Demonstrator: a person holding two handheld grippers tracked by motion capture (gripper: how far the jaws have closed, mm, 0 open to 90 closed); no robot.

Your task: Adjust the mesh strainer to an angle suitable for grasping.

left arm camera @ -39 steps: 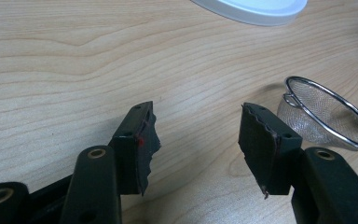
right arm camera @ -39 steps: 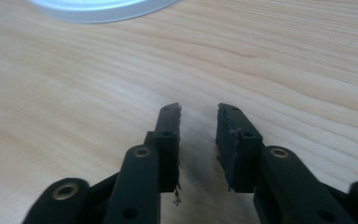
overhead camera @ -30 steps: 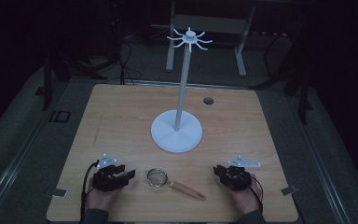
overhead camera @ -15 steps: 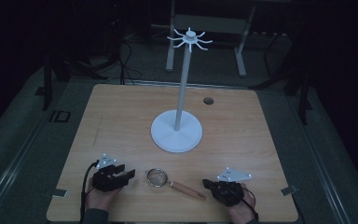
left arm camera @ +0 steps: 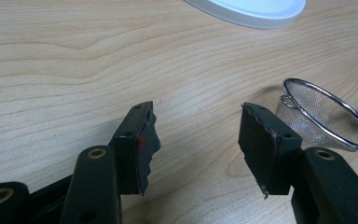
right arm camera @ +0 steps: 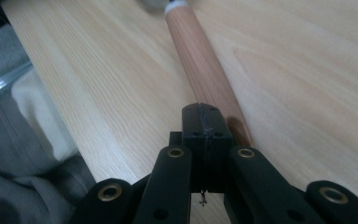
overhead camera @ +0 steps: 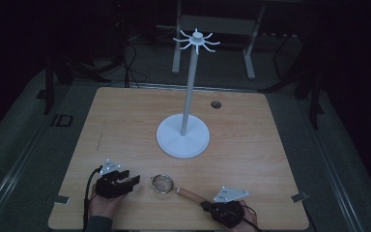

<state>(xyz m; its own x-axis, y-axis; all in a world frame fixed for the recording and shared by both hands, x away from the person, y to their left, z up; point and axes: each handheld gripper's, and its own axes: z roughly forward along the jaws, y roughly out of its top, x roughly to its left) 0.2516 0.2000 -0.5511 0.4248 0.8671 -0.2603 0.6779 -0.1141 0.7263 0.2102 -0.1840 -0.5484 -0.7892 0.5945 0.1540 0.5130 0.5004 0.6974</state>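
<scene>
The wooden surface [overhead camera: 125,125] carries a white stand [overhead camera: 183,137] at its middle. Near the front edge lies a strainer [overhead camera: 164,183], handle pointing right. The left gripper [overhead camera: 130,181], jaws apart, sits just left of it; the right gripper [overhead camera: 210,205], jaws together, rests at the handle's end.

- The high view is dim and underexposed; the room beyond the table [overhead camera: 125,121] sinks into near black, and the picture is soft and a little grainy.
- The white stand [overhead camera: 183,140] is the brightest thing there and casts hardly any shadow, so the light is weak and even.
- The left gripper view is bright and sharp: wood grain reads clearly, and the strainer [left arm camera: 324,116] rim carries a thin glint.
- In the right gripper view the wooden handle [right arm camera: 205,70] blurs toward the far end, and it throws a narrow dark shadow beside itself.
</scene>
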